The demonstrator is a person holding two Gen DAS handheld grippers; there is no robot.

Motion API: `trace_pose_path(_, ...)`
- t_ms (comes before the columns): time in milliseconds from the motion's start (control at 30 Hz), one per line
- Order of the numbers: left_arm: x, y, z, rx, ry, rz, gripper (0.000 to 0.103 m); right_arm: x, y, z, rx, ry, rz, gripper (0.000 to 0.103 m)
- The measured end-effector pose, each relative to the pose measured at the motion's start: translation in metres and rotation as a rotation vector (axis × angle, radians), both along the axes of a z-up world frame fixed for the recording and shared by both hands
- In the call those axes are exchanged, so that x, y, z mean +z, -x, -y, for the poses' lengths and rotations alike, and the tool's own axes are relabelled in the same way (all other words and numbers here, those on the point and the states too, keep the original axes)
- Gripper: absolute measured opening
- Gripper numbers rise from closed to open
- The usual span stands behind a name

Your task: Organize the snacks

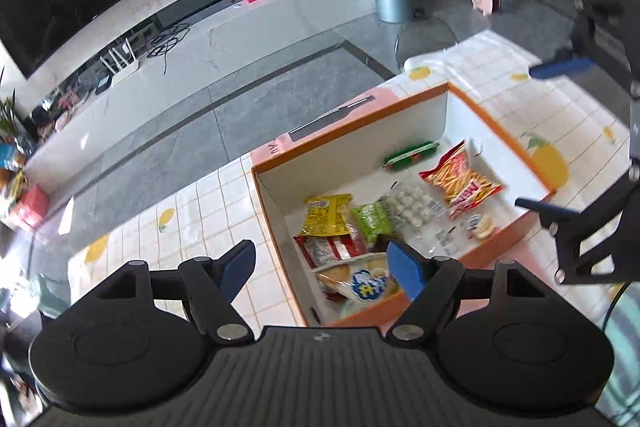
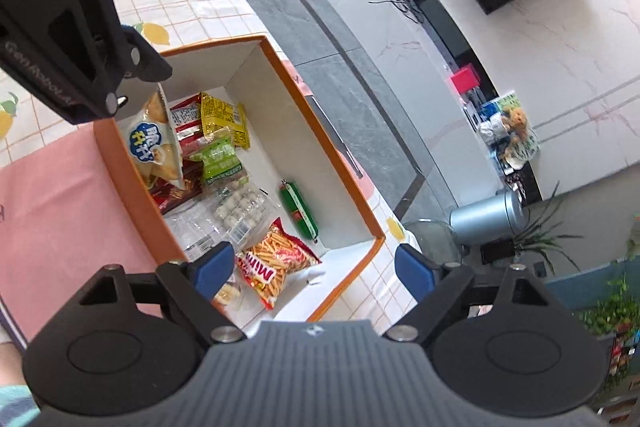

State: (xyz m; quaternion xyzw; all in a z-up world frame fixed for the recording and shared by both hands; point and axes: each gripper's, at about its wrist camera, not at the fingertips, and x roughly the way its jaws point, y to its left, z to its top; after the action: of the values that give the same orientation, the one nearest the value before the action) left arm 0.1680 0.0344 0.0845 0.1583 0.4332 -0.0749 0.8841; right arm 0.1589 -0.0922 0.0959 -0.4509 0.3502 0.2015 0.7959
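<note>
**Hovering over a box already stocked with snacks**

Looking through the left wrist camera, the left gripper hangs with its jaws spread wide and nothing between them, above the near left corner of the orange-rimmed box; the box sits on a lemon-print tablecloth; inside lie a green sausage stick at the far wall, a red bag of potato sticks to its right, a clear pack of white balls in the middle, a yellow packet and a green packet nearer the left, and a pale chip bag leaning in the near corner; the right gripper shows at the right edge, also spread and empty.

Switching to the right wrist camera, the right gripper stands wide with no snack in its grasp, above the near end of the box; the potato sticks lie just under it, the sausage stick to the right, the ball pack and the chip bag further along; the left gripper's body fills the upper left.

Judging by this, the sorting looks nearly finished; every snack in view is in the box, and no loose packet shows on the cloth, though parts of the table are hidden.
</note>
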Motion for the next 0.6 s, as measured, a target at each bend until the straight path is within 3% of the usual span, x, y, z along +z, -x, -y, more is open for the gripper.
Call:
trace_pose_path(100,0.010,0.021,-0.002,0.023,0.036,0.039,0.088,0.012,0.021,0.007,-0.046,-0.067,-0.006,0.088)
trace_pose_path(167,0.015,0.035,-0.002,0.037,0.015,0.084,0.088,0.019,0.035,0.015,-0.066,-0.140,-0.005,0.093)
trace_pose_path(300,0.015,0.062,-0.003,0.109,0.012,0.146,0.088,0.026,0.060,0.036,-0.132,-0.268,0.002,0.094)
trace_pose_path(433,0.008,0.089,-0.003,0.142,0.067,0.202,0.089,0.027,0.085,0.055,-0.189,-0.380,0.062,0.098)
trace_pose_path(600,-0.005,0.118,0.004,0.169,0.053,0.239,0.090,0.019,0.110,0.080,-0.300,-0.545,0.143,0.099)
